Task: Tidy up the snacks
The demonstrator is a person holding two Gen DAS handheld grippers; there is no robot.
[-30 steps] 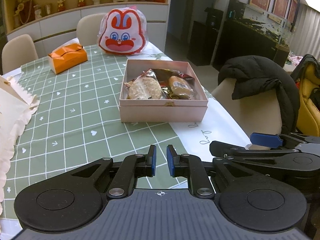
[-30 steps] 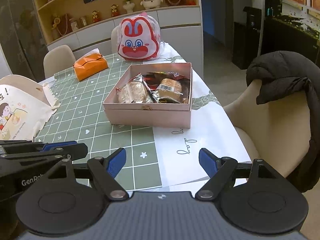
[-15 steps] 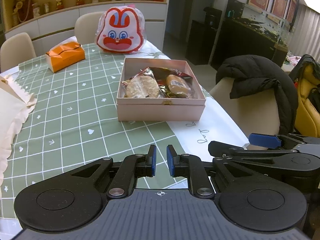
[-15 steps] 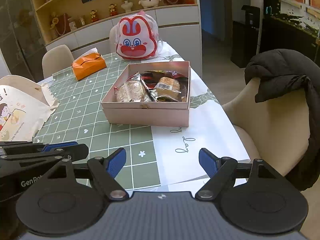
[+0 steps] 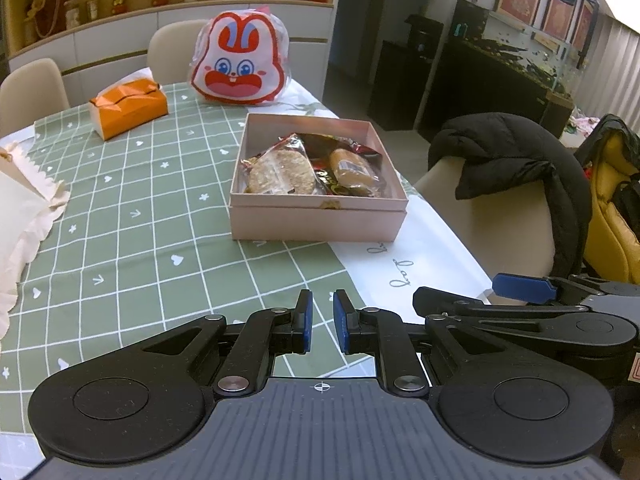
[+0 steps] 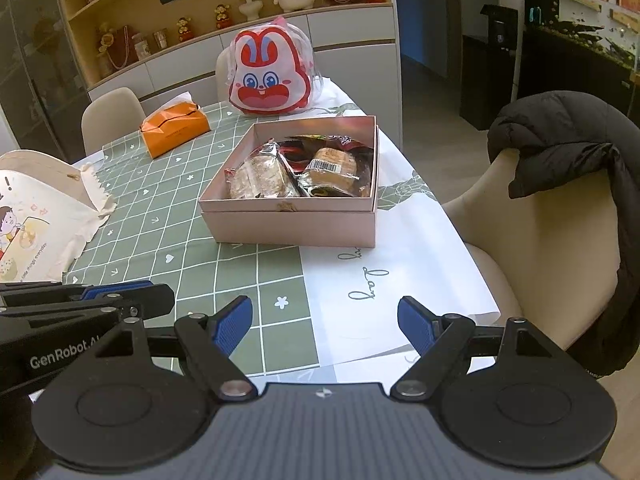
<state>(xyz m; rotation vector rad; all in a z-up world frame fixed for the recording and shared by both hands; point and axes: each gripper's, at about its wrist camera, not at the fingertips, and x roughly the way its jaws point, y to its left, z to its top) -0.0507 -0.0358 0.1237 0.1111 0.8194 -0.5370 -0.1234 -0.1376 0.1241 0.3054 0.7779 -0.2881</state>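
Observation:
A pink open box (image 5: 318, 222) (image 6: 294, 226) stands on the green checked tablecloth and holds several wrapped snacks: a pale biscuit pack (image 5: 280, 170) (image 6: 258, 180) on the left, a brown bun pack (image 5: 354, 168) (image 6: 334, 166) on the right, dark red wrappers beneath. My left gripper (image 5: 321, 322) is shut and empty, well short of the box near the table's front edge. My right gripper (image 6: 325, 324) is open and empty, also short of the box. Each gripper shows at the side of the other's view.
A red-and-white rabbit bag (image 5: 238, 66) (image 6: 270, 76) stands behind the box. An orange tissue box (image 5: 128, 106) (image 6: 176, 128) lies at the back left. A cream paper bag (image 6: 36, 216) lies at the left. A chair with a black jacket (image 5: 512, 160) (image 6: 568, 136) stands at the right.
Both grippers have drawn back a little from the box, which sits lower and smaller in view. Jaw states are unchanged.

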